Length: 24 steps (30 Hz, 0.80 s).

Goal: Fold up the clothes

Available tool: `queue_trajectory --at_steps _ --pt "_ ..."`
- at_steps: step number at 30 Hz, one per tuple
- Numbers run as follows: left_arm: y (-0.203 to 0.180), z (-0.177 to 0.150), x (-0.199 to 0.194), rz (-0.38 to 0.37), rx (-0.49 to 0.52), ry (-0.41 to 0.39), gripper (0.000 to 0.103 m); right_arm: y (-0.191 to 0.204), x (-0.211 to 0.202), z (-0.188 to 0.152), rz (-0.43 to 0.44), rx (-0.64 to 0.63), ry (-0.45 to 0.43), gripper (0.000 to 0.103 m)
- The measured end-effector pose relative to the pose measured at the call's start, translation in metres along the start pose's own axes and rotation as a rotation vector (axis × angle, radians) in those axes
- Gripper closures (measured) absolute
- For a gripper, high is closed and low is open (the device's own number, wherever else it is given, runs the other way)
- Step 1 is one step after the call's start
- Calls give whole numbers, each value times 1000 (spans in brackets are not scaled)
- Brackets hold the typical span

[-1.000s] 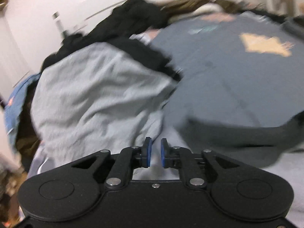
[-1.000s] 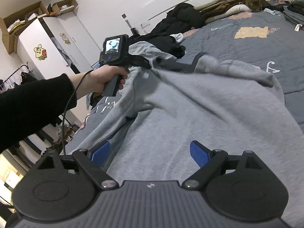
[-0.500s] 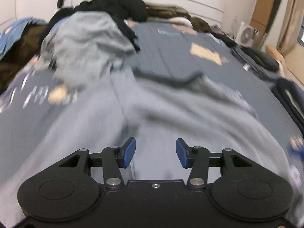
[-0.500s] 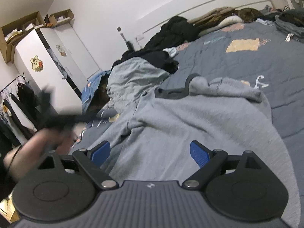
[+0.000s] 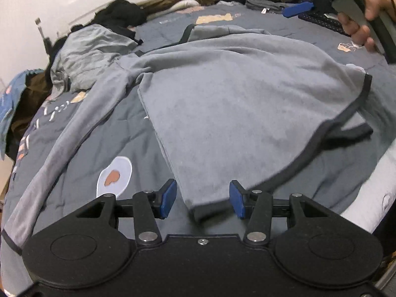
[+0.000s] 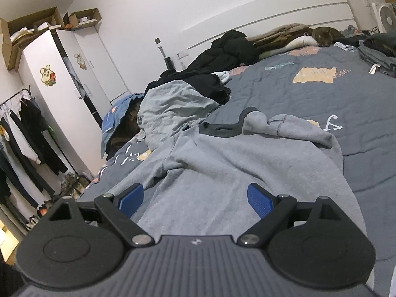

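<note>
Left gripper: jaws apart, empty; the dark-trimmed hem corner of the hoodie lies between the blue pads, touching neither as far as can be told.
Right gripper: jaws wide apart, holding nothing, poised over the hoodie's grey body.
Hoodie: spread on the quilt, one sleeve trailing toward the bed's edge.
Hand: grips the right gripper's handle, top right of the left view.
</note>
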<state>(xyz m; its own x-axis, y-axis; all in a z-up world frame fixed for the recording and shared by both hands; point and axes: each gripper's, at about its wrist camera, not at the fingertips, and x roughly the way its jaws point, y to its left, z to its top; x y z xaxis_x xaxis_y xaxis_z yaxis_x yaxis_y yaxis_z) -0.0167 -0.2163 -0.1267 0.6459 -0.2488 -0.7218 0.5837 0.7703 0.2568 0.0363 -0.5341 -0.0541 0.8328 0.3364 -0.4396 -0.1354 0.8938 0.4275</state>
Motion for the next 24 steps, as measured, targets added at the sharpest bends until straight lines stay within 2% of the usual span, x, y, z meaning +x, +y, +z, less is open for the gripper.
queue_trajectory --at_steps 2,4,8,9,10,11,13,14,17,19,21,24 --pt "-15 -8 -1 54 119 0 56 2 -3 -3 -13 -12 1 12" --pt "-22 -13 2 74 181 0 56 4 -7 -6 -26 -24 2 12" --pt "-25 -18 9 84 202 3 56 4 -20 -19 -76 -34 5 12" --pt "-26 -18 10 88 207 0 59 4 -25 -22 -86 -31 2 12" --pt "-27 -19 12 90 212 0 67 4 -29 -24 -96 -30 -2 12" --pt "-29 -22 12 85 220 5 71 5 -33 -26 -105 -36 -9 12" --pt "-27 -21 11 88 210 -4 89 4 -42 -29 -120 -47 -32 12" --pt "-26 -20 10 92 198 -15 92 3 -47 -30 -129 -44 -48 12" --pt "-17 -13 4 99 126 -56 93 -5 -61 -34 -156 -10 -84 12" --pt "-15 -10 5 109 106 -55 92 -10 -68 -38 -186 11 -94 12" --pt "-20 -11 11 129 139 -36 91 -16 -74 -42 -213 30 -103 12" --pt "-29 -12 20 145 189 -11 84 -17 -81 -46 -227 41 -117 12"
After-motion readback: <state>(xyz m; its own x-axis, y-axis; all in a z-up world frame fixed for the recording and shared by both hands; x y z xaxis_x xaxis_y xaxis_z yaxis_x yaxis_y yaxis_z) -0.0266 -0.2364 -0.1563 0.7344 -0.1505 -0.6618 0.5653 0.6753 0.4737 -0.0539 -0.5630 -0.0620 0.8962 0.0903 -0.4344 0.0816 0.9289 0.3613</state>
